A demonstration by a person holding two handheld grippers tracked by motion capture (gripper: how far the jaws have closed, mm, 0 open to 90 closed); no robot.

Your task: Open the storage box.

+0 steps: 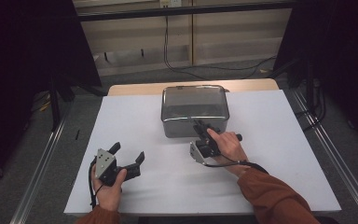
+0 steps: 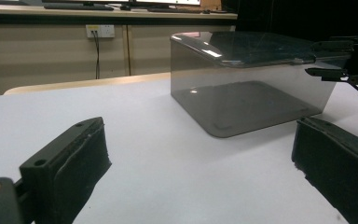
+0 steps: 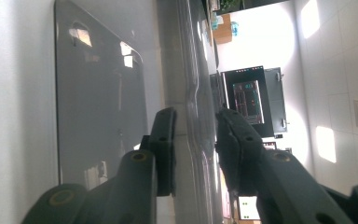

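The metal container [image 1: 195, 111], a rectangular steel pan w/ a rolled rim, is set on the white bench [image 1: 121, 126] at the far centre, open side up.

Right gripper [image 1: 204, 132]: positioned at the pan's near wall, toward its right corner, turned on its side. In the right gripper view the jaws are seen closed in on the rim [image 3: 193, 93], one jaw on the outer wall, the other on the inner side. Jaws are narrow, approx. rim thickness apart. Whether the pads actually press the metal cannot be told.

Left gripper [image 1: 129, 156]: held low over the bench at front left, well apart from the pan. Jaws are spread wide; nothing is held betw. them and nothing is touched.
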